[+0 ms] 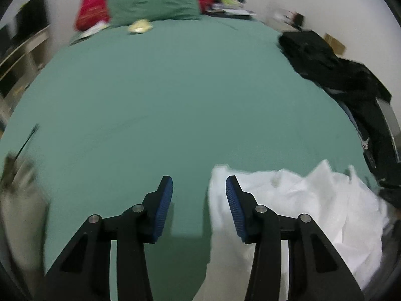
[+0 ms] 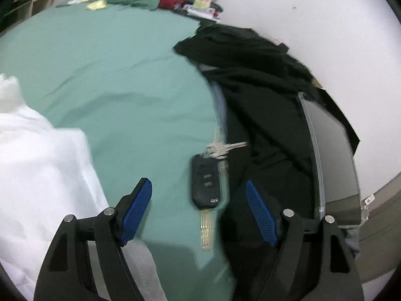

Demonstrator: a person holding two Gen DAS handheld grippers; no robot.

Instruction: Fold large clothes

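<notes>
Meanwhile both grippers, left gripper (image 1: 199, 185) and right gripper (image 2: 199, 188), gape beside white garment (image 1: 300, 200).

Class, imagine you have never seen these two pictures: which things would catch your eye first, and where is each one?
The wide green bed sheet fills both views. A crumpled white garment lies at its near edge, just right of the open left tool. Ahead of the open right tool, a black car key with a bunch of keys rests beside a dark heap of clothes along the bed's right side.

White garment (image 1: 300, 205) crumpled on bed
</notes>
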